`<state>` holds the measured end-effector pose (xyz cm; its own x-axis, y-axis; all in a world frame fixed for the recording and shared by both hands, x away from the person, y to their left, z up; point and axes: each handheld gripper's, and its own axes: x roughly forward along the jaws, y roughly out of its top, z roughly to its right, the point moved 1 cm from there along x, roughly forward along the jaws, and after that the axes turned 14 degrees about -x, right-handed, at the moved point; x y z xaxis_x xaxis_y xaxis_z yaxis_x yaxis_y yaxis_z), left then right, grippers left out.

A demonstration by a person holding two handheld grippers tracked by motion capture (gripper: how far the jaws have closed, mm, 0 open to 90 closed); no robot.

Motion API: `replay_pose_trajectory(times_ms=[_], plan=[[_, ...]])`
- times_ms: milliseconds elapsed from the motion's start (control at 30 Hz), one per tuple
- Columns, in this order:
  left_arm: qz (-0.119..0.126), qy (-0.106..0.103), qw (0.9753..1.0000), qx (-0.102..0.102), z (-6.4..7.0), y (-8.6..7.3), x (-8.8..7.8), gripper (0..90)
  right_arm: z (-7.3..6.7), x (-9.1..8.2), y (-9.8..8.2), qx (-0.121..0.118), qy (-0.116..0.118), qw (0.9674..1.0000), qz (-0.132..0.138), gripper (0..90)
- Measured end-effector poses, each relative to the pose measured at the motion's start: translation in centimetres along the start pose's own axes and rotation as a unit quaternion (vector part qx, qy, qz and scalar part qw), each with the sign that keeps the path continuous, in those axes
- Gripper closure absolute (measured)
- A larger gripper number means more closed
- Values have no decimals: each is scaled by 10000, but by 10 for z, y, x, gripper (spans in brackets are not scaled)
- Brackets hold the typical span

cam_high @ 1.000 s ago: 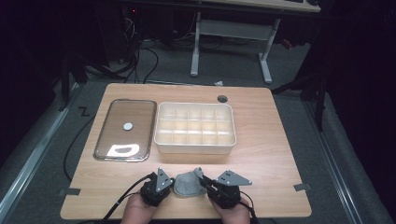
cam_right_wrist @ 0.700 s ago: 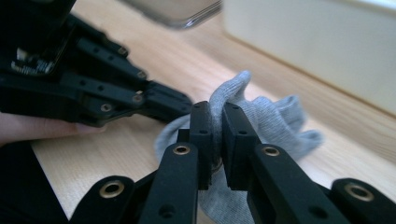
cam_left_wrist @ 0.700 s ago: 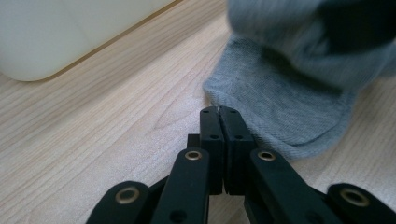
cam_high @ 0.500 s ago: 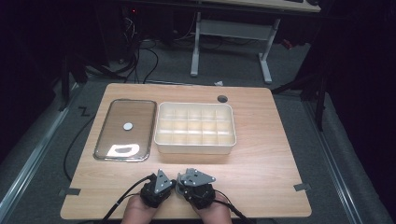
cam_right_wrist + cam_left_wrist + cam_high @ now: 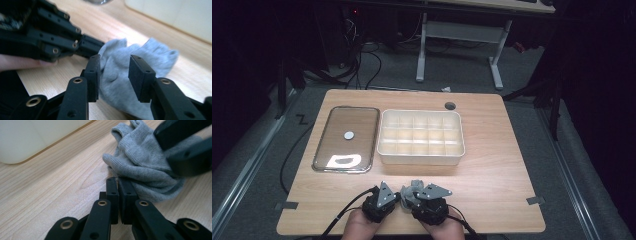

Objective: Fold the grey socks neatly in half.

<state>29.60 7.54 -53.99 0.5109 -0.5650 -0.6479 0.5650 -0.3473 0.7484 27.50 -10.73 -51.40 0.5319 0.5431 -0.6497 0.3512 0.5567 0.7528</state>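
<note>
Item: grey knitted sock, bunched in a loose heap on the wooden table, near the front edge, between the two grippers and well short of the tray

Handling, as judged: light, limp, no stiffness; folds collapse and shift when nudged; ribbed knit gives the pads good friction, so slipping is unlikely; not fragile. Best taken at an edge or raised fold, pinching through a single thickness where spreading is wanted; a grab at the middle would only gather the bundle

Left gripper: jaws drawn together, tips at the near hem of the sock; a thin edge looks pinched, though the cloth between the pads is hard to see

Right gripper: jaws have just been opening and stand apart, the sock lying between and beneath them, pads not pressing on it

Surroundings: cream plastic compartment tray, rigid, gridded, rounded corners, cells bare as far as can be seen; clear glossy lid with a small pale disc at centre, lying flat to its left; table of pale wood-grain laminate, smooth and matt
</note>
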Motion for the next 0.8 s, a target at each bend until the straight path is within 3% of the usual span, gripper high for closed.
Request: replay_pose_trajectory(times_ms=[100, 233, 500, 600, 800], plan=[[13, -5, 10000, 12, 1, 0, 0, 871, -2, 8, -2, -41, -132, 9998, -148, 666], [16, -11, 10000, 22, 1, -1, 0, 869, -3, 12, -3, -118, -196, 9994, -244, 877], [-11, -71, 10000, 64, 6, -1, 0, 865, -6, -3, 13, -207, -348, 9986, 336, 888], [-1, -79, 9999, 81, 7, -1, 0, 865, -9, 0, 16, -240, -275, 9988, 334, 887], [-21, -102, 9999, 71, 6, -1, 0, 868, -10, 14, 1, -86, 1, 9998, 157, 887]])
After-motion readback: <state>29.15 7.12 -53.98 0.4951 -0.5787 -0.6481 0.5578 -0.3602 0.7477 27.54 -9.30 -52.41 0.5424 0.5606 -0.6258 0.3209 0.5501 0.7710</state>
